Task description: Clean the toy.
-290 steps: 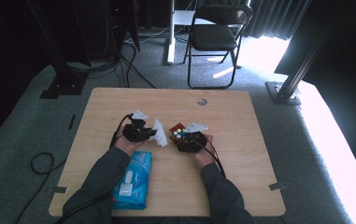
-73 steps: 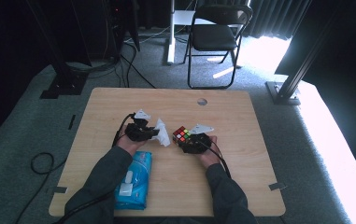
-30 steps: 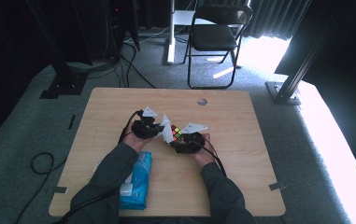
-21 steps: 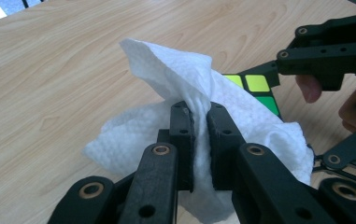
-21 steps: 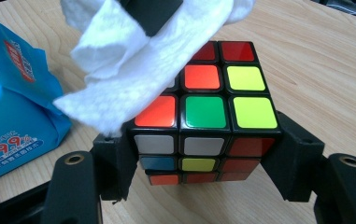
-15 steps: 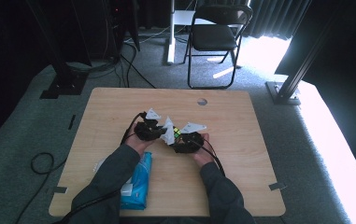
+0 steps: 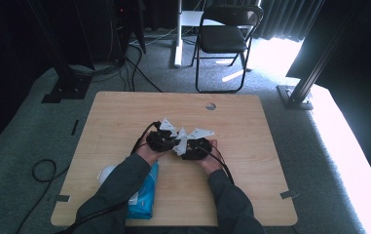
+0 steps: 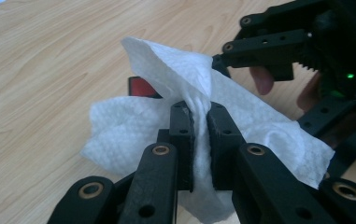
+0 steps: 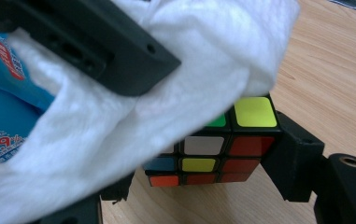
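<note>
A Rubik's cube (image 9: 213, 149) sits between the jaws of my right gripper (image 9: 203, 163), which are shut on its sides just above the wooden table (image 7: 251, 185). My left gripper (image 8: 200, 112) is shut on a white tissue (image 8: 166, 79) and presses it onto the cube's top and side. One red sticker of the cube (image 8: 143, 87) peeks out from under the tissue. In the high view the left gripper (image 7: 166, 139) and right gripper (image 7: 193, 148) meet at the table's middle, with the tissue (image 7: 180, 141) covering the cube.
A blue wipes pack (image 7: 144, 195) lies at the front left of the table, partly under the left forearm. A round hole (image 7: 211, 106) is near the far edge. A folding chair (image 7: 227, 39) and floor cables lie beyond the table.
The left gripper has moved right with the tissue, onto the cube. The cube's coloured top, seen earlier in the high view, is now covered. The right gripper has stayed put.
</note>
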`<state>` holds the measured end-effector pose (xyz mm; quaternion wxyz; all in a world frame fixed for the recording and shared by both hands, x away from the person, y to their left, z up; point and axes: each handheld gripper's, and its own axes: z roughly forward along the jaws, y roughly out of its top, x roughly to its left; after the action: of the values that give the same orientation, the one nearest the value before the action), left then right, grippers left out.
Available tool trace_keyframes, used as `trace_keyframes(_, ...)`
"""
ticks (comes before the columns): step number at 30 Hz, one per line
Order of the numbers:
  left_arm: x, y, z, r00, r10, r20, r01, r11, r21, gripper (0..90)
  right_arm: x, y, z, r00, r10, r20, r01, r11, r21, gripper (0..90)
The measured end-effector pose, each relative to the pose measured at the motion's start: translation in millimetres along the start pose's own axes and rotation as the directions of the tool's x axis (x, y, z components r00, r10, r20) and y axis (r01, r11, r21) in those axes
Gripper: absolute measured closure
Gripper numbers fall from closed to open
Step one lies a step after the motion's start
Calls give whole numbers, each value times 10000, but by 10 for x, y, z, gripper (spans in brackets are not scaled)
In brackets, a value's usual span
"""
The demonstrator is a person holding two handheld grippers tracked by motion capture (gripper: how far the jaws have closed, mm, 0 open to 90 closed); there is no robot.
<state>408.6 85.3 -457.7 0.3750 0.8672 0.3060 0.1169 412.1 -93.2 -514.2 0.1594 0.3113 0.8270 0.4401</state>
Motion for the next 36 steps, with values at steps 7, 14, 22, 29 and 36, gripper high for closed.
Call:
trace_keyframes(7, -27, 5, 9, 9998, 76, 206, -76, 10000, -24, 828, 5, -2, 0, 10000, 9, 33, -9, 10000, 20, 343)
trace_keyframes(14, -24, 14, 1, 9997, 138, 209, -138, 9999, -16, 827, 16, 3, -1, 10000, -37, 60, 37, 10000, -48, 343)
trace_keyframes(22, -31, 48, -16, 9997, 134, 225, -130, 9997, -202, 826, 69, 32, -19, 9996, -256, -120, 253, 9995, -208, 343)
trace_keyframes(29, 40, 45, -60, 10000, -21, 73, 23, 9994, -350, 823, 105, 57, -40, 9989, -386, -262, 377, 9987, -351, 343)
trace_keyframes(36, 154, 8, -114, 9988, -298, -398, 284, 9989, -363, 823, 124, 68, -52, 9984, -469, -306, 456, 9982, -402, 343)
